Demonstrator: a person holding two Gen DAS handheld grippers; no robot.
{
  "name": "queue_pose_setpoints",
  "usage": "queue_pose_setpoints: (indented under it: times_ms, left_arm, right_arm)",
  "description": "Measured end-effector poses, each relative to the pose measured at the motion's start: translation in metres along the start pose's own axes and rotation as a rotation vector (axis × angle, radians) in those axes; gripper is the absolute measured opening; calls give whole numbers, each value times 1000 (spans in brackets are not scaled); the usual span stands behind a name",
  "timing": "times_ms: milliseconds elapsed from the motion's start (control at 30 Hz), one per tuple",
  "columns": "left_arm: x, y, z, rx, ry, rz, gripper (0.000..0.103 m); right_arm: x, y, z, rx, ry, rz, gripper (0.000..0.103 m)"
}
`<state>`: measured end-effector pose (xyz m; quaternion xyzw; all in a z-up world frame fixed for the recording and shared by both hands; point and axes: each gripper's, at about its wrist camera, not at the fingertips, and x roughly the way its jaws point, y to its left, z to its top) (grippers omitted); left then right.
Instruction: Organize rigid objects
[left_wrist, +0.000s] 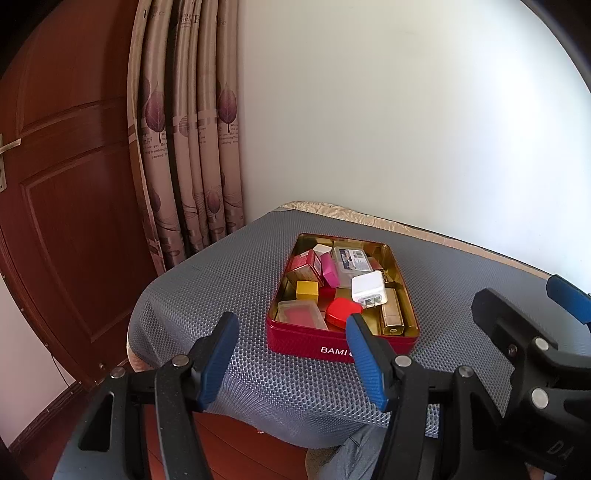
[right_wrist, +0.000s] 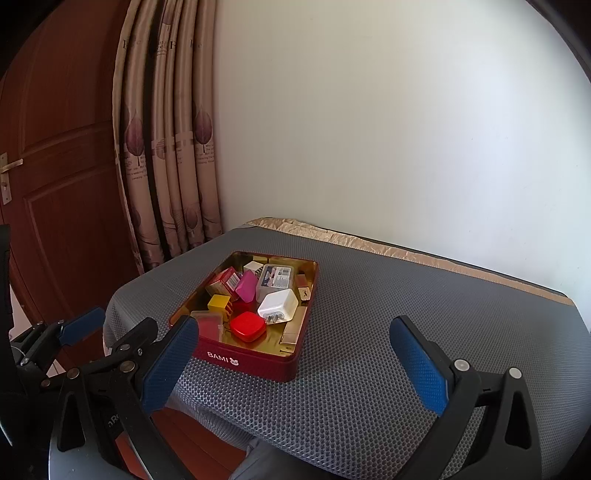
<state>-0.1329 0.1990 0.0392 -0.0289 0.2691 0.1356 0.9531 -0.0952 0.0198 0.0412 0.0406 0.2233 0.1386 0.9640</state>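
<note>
A red tin (left_wrist: 306, 341) (right_wrist: 258, 365) marked BAMI, gold inside, lies open on the grey mesh surface. Inside are a white charger (left_wrist: 367, 290) (right_wrist: 277, 305), a red rounded box (left_wrist: 341, 312) (right_wrist: 248, 326), a yellow cube (left_wrist: 307, 290) (right_wrist: 218, 303), a pink box (left_wrist: 329, 272) (right_wrist: 246, 285), a clear labelled case (left_wrist: 351, 260) (right_wrist: 275, 278) and a gold lighter-like block (left_wrist: 392, 314). My left gripper (left_wrist: 291, 319) (right_wrist: 114, 321) hovers open before the tin's near left corner. Right of the tin, the right gripper (right_wrist: 295, 325) (left_wrist: 521, 291) stands open. Neither holds anything.
The grey mesh mat (right_wrist: 369, 332) covers a small table with a beige cloth edge (right_wrist: 369, 243) at the back, against a white wall. A patterned curtain (left_wrist: 192, 147) and a brown wooden door (left_wrist: 66, 166) stand to the left. A person's grey trouser leg (left_wrist: 354, 454) shows below.
</note>
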Motion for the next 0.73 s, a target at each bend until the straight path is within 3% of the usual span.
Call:
queue_pose_setpoints:
  times_ms: [733]
  left_arm:
    - [2, -2, 1, 2, 9, -1, 62]
  right_arm:
    - [-1, 1, 1, -4, -4, -6, 103]
